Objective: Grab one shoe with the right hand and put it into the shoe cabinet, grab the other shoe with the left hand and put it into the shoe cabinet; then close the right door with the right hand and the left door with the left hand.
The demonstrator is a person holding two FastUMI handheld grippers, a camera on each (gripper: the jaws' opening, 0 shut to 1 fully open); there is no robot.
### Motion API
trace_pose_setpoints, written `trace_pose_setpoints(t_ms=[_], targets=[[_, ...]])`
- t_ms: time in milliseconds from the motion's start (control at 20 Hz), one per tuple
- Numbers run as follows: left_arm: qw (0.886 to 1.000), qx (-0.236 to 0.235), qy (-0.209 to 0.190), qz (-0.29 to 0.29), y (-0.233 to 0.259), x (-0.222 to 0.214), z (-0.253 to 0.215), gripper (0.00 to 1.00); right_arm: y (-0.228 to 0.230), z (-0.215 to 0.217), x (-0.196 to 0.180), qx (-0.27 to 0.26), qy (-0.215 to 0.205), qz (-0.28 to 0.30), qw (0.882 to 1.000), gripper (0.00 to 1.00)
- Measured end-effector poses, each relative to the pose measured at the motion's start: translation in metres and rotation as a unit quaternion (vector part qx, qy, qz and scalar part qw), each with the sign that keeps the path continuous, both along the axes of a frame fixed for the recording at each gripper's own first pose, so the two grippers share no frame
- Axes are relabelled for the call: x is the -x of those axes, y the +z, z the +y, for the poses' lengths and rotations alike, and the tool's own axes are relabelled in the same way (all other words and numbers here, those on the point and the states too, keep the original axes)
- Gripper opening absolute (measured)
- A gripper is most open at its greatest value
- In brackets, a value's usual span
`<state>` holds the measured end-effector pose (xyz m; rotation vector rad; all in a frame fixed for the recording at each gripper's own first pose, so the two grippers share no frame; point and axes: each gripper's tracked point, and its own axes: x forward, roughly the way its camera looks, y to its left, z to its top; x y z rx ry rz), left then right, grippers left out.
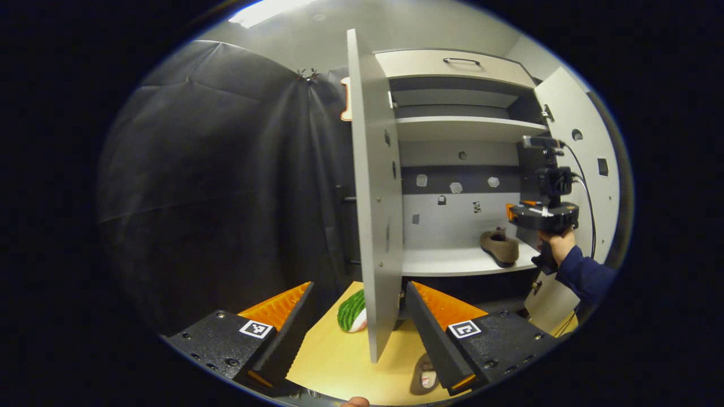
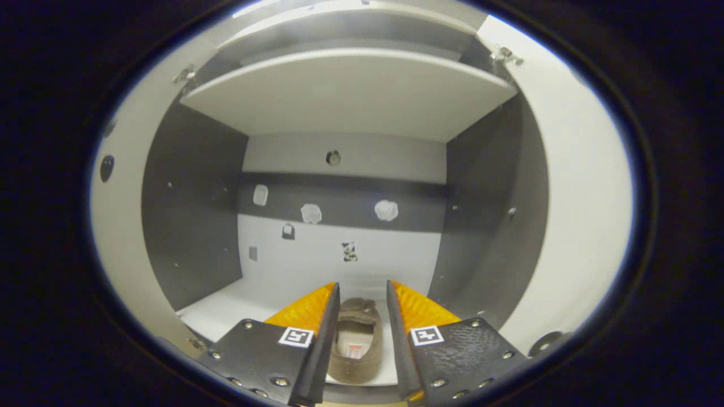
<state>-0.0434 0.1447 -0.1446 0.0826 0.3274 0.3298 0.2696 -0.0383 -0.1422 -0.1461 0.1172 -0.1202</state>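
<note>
A brown slipper [image 2: 355, 339] lies on the lower shelf [image 2: 226, 314] of the open white shoe cabinet. It shows between and below the fingers of my right gripper [image 2: 362, 285], which stand apart without pressing on it. From the left gripper view this slipper [image 1: 500, 247] rests on the shelf, with the right gripper [image 1: 512, 213] a little above and to its right, held by a hand. The other shoe [image 1: 427, 373] lies on the wooden floor beside my left gripper [image 1: 360, 284], which is wide open and holds nothing.
The cabinet's left door [image 1: 376, 226] stands open, edge-on right in front of my left gripper. The right door [image 1: 582, 169] is swung out behind the person's blue sleeve [image 1: 585, 277]. A green striped ball [image 1: 352, 311] lies on the floor [image 1: 339, 356] by the left door.
</note>
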Motion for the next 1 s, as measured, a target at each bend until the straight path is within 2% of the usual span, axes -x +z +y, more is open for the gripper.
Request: trace_pose_setpoints(t_ms=[150,200,350,650,850,1000], targets=[[0.999,0.013,-0.029,0.024,-0.021,0.001,-0.021,0.97,0.06,0.004,0.036,0.012,0.012,-0.049,0.999,0.48],[0.999,0.02,-0.038,0.029,-0.027,0.0,-0.029,0.95,0.077,0.004,0.049,0.014,0.013,-0.059,0.998,0.48],[0.996,0.038,-0.063,0.043,-0.048,-0.002,-0.05,0.97,0.119,0.005,0.087,0.004,0.019,-0.079,0.997,0.48],[0.988,0.068,-0.098,0.093,-0.119,-0.009,-0.082,0.98,0.175,-0.005,0.154,0.002,0.027,-0.104,0.994,0.48],[0.976,0.088,-0.122,0.155,-0.188,-0.009,-0.096,0.98,0.196,-0.012,0.189,-0.018,0.029,-0.107,0.994,0.48],[0.961,0.112,-0.124,0.22,-0.25,-0.001,-0.098,0.98,0.213,-0.023,0.207,-0.017,0.018,-0.122,0.992,0.48]])
